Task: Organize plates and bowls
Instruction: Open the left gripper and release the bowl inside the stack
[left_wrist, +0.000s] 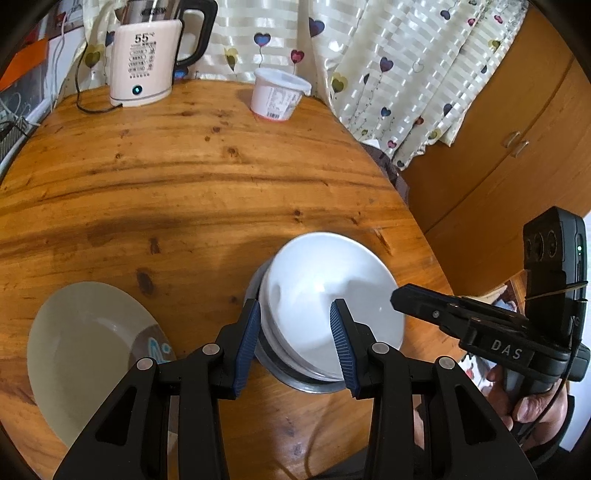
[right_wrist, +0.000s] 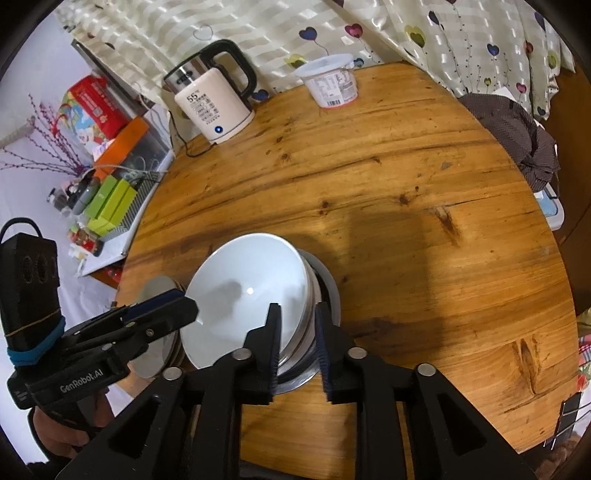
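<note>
White bowl (left_wrist: 328, 295) on grey metal dish (left_wrist: 295, 380); cream plate (left_wrist: 85, 350); orange-brown knotted wooden table (left_wrist: 184, 177); cream kettle (left_wrist: 142, 70), black handle; striped curtain (left_wrist: 388, 74) with hearts.

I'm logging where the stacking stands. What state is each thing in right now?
white bowl: upright, empty, tilted atop the stack
metal bowl: upright, lowest in stack
plate: flat on table, empty, unstacked
kettle: on, light lit, display reads 55
white tub: lid on
left claw: straddling white bowl's rim
right claw: open at the stack's rims
</note>
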